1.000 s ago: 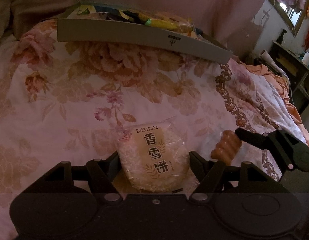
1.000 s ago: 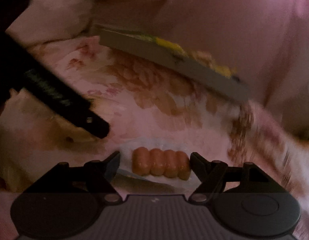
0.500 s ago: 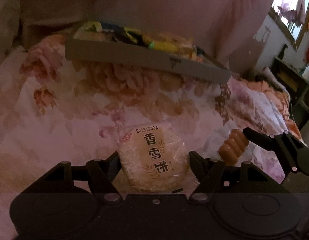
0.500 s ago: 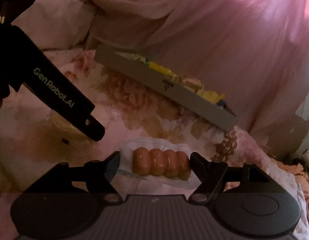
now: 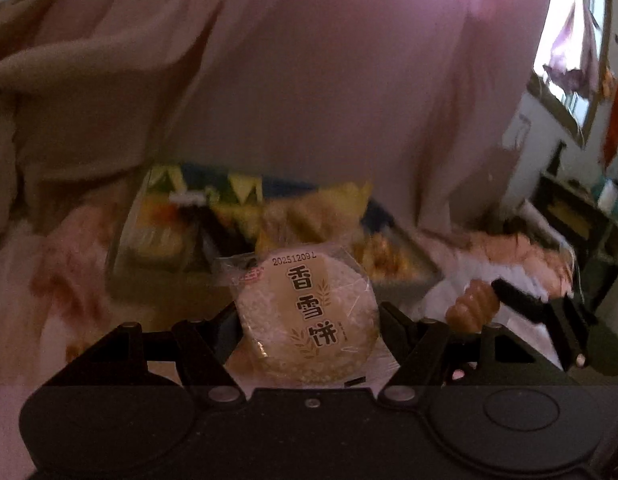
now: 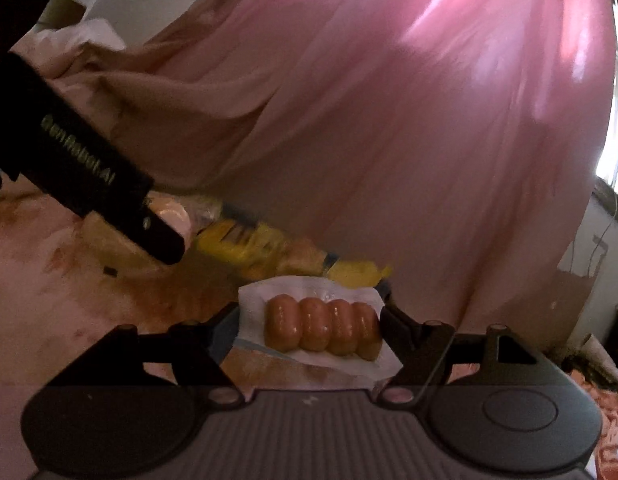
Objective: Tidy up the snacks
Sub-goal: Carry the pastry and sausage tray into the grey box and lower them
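While both tools are raised above the bed, its floral cover lies beneath and to their left. Left tool: clenched on a round rice cracker packet, upright between its fingers. Right tool: clenched on a sealed pack of four small sausages, held crosswise. Ahead of both tools: a shallow grey box, blurred, filled with yellow and mixed snack wrappers. Behind the box: a pink curtain closing off the far side. Right of the tools: a bright window and dark furniture; open air lies between tools and box.
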{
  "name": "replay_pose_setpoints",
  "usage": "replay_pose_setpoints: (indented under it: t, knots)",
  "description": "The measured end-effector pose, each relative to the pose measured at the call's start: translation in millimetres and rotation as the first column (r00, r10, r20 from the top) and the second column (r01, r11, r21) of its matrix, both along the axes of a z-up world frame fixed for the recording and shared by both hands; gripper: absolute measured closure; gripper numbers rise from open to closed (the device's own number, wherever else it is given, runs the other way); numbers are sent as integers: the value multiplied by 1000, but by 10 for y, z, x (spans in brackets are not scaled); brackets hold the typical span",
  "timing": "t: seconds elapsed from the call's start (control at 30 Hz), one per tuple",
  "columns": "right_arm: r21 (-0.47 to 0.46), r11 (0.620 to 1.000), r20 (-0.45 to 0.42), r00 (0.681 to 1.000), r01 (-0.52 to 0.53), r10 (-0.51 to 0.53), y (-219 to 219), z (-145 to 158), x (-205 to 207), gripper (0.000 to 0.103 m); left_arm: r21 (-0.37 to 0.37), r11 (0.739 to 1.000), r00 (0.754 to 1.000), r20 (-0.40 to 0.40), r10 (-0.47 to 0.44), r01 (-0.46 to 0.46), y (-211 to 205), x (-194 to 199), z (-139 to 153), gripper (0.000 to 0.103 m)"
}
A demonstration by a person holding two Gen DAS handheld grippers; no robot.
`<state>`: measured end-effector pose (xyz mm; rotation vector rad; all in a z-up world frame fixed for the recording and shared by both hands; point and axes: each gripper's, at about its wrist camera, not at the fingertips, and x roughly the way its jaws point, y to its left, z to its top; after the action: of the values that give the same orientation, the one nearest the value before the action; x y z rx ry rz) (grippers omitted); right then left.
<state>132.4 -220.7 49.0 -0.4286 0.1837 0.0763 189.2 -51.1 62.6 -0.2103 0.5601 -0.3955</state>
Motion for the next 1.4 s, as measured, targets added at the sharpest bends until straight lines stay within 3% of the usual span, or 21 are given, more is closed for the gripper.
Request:
replay_pose_setpoints:
  t: [0.17, 0.33, 0.6, 0.83, 1.17, 1.4]
  knots:
    - [-2, 1000, 55, 998, 9, -9, -78, 162, 393, 24, 33, 999, 999, 45, 4, -5, -168, 479, 238, 30]
    - [88, 995, 52, 998, 39, -44, -204, 264, 815, 24, 33, 999, 999, 45, 0, -1, -389, 941, 293, 30]
    - [228, 969, -48, 995, 98, -89, -470, 159, 1240, 24, 27, 1000, 1000, 0, -3, 3, -604, 1371, 158, 30]
    - [415, 897, -141, 985, 151, -101, -729, 79, 1403, 24, 60, 998, 1000, 2, -8, 8, -757, 1535, 65, 30]
    - [436, 885, -162, 981, 164, -102, -789, -13, 1351, 23, 90, 995, 999, -19, -37, 39, -956, 1650, -10, 30]
    - [410, 899, -155, 983, 156, -99, -771, -32, 1396, 22, 117, 991, 998, -26, -55, 58, -1119, 1713, -42, 30]
